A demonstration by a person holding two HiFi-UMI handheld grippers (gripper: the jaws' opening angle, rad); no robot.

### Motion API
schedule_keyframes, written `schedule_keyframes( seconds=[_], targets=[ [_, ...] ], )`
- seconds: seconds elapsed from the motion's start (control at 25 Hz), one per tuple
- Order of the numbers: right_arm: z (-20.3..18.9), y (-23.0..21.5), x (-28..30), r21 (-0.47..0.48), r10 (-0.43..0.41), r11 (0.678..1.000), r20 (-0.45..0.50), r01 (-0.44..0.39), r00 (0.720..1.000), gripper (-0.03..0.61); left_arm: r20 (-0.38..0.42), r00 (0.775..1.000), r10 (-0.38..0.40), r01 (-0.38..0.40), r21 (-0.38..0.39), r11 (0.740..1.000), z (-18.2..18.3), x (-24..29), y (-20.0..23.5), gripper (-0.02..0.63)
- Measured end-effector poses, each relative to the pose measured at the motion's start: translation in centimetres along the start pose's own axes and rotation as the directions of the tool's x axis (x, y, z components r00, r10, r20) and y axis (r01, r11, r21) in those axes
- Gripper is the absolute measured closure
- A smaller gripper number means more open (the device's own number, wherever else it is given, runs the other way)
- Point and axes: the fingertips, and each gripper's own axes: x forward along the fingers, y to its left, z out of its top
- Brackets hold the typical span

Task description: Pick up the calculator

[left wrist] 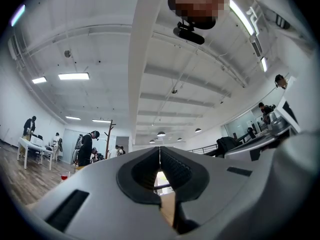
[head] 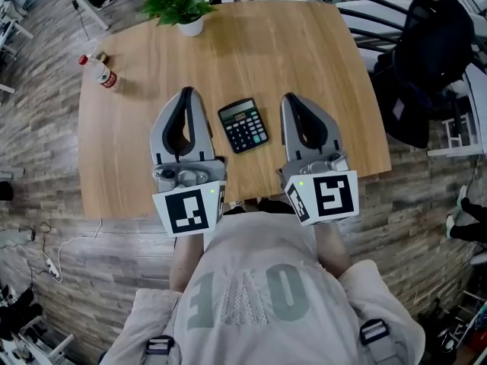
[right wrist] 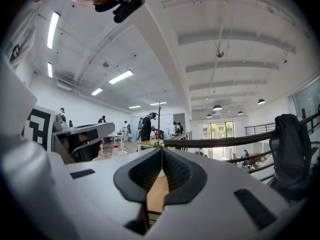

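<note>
Both closed and empty, the left hand-held gripper [head: 186, 92] and right hand-held gripper [head: 290, 97] are best opened before the calculator [head: 243, 125], flat on the desk [head: 304, 44], is straddled.

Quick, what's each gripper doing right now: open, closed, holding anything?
Left gripper: closed, holding nothing.
Right gripper: closed, holding nothing.

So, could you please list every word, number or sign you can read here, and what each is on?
"O": large letter on the shirt, seen upside down; the letters beside it are unclear.
Calculator: print on keys and display too small to read.
Bottle: red label too small to read.
Left cube, right cube: square markers only, no words.
</note>
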Motion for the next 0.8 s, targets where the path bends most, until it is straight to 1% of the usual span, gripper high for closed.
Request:
schedule_keyframes(
  seconds=[0.08,0.16,0.28,0.32,0.48,0.56,0.68,0.8],
  targets=[
    [0.2,-0.2,0.3,0.008,0.005,1.0,0.014,-0.005,1.0,0.558,0.005,1.0,0.009,-0.009,0.004,1.0,0.1,0.3,0.0,0.604],
    [0.5,-0.3,0.4,0.036,0.012,0.999,0.038,-0.013,0.999,0.558,0.007,1.0,0.016,-0.016,0.009,1.0,0.2,0.5,0.0,0.604],
    [1.3,-0.5,0.2,0.111,0.052,0.992,0.089,-0.061,0.995,0.557,0.014,1.0,0.028,-0.028,0.013,1.0,0.4,1.0,0.1,0.604],
    [1.4,-0.5,0.2,0.118,0.061,0.99,0.095,-0.073,0.994,0.557,0.017,0.999,0.031,-0.031,0.01,0.999,0.5,1.2,0.0,0.604],
    [1.4,-0.9,0.8,0.041,0.073,0.996,0.057,-0.076,0.996,0.557,0.011,0.999,0.032,-0.032,0.007,0.999,0.4,2.4,-0.5,0.604],
    [1.2,-1.0,0.8,0.03,0.089,0.995,0.049,-0.09,0.995,0.557,0.012,1.0,0.029,-0.029,0.004,1.0,0.4,2.6,-0.7,0.604],
    [0.4,-1.4,0.9,0.051,0.084,0.995,0.041,-0.086,0.996,0.557,-0.014,1.0,0.019,-0.019,0.007,1.0,-0.5,2.5,-0.8,0.604],
    [0.1,-1.2,0.6,0.116,0.093,0.988,0.068,-0.1,0.993,0.557,-0.033,0.999,0.006,-0.007,-0.008,1.0,-1.1,2.6,-0.9,0.604]
  ],
)
